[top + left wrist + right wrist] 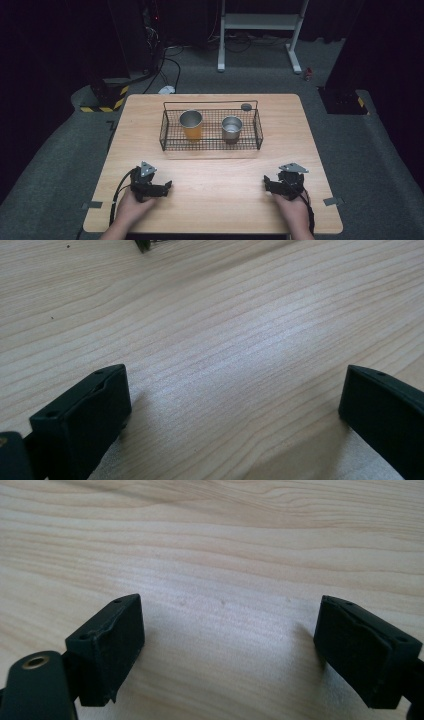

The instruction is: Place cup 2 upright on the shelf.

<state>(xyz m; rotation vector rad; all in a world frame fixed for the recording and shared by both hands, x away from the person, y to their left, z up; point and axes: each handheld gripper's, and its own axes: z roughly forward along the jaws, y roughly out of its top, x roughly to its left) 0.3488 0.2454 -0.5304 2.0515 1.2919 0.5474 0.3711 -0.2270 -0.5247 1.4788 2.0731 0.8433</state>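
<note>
Wire basket (210,145) with two metal cups, on wooden surface (215,195).
Left gripper (150,186) and right gripper (284,184) rest near, jaws wide, empty.

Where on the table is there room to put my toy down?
Bare wood lies between the left gripper and right gripper, in front of the wire basket. Narrow strips flank the basket. The basket is crowded: an orange cup and a silver cup stand inside.
</note>
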